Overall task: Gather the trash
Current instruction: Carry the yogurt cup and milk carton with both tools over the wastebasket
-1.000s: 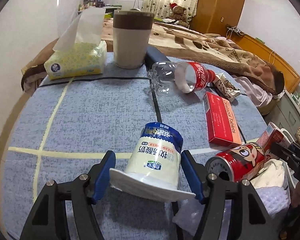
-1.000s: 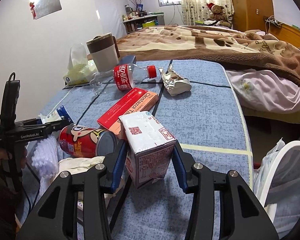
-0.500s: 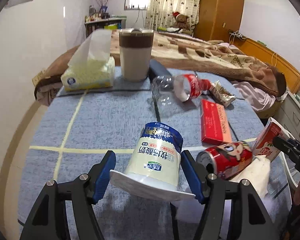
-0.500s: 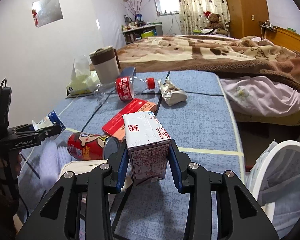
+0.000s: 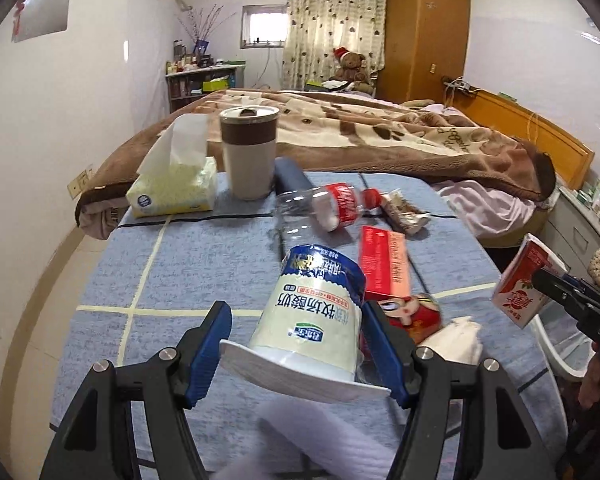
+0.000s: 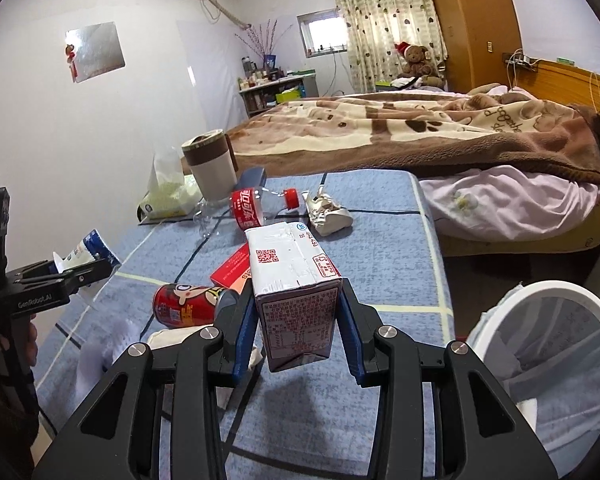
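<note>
Left gripper point(image 5: 300, 344) clamped on yogurt cup point(image 5: 312, 312), right gripper point(image 6: 298, 332) clamped on juice carton point(image 6: 296, 292), both lifted clear above blue tablecloth point(image 5: 204, 264); white bin point(image 6: 548, 352) beside its right edge.

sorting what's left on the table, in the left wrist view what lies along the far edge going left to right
yellow tissue box → beige cup with a brown band → clear plastic bottle with a red label lying on its side → crumpled brown and white wrapper
</note>
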Available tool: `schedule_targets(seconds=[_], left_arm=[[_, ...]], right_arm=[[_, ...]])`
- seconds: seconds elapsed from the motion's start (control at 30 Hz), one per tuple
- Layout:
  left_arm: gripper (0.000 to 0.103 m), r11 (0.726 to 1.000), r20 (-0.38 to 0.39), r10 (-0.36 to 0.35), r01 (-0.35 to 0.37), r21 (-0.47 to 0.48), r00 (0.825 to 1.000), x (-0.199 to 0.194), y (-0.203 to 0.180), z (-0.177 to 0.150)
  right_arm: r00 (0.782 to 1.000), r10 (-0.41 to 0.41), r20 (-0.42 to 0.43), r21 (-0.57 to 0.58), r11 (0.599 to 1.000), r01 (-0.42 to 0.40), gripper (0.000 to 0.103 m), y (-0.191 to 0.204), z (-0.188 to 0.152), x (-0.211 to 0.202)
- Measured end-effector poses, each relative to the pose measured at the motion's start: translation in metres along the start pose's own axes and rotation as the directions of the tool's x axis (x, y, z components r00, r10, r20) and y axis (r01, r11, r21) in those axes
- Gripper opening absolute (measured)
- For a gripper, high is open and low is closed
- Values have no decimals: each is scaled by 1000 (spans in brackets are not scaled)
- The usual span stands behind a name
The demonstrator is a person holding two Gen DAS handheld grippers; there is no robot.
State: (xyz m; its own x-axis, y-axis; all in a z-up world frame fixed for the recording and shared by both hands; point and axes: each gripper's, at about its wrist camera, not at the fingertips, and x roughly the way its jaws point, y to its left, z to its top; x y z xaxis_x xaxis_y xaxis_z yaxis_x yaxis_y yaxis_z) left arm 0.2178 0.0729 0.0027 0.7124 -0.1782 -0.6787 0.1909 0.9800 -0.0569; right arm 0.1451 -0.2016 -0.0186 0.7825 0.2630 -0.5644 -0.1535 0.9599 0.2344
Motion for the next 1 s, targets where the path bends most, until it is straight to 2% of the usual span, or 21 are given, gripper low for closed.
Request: schedule_targets(seconds=[0.5,0.8,1.0], left_arm=[[67,990,47,-116,112,82,992,-33,-87,-10],[67,970,36,-202,195,144,979,-41,-147,-19],[67,949,26,-270,262,176,962,-42,-189,-25]], right_arm=[[996,-41,74,36,999,39,39,-27,-5,-45],[989,-102,108,65,993,96,39,-51,-12,-71],[979,-165,117,96,983,155,39,-78,-17,-90]])
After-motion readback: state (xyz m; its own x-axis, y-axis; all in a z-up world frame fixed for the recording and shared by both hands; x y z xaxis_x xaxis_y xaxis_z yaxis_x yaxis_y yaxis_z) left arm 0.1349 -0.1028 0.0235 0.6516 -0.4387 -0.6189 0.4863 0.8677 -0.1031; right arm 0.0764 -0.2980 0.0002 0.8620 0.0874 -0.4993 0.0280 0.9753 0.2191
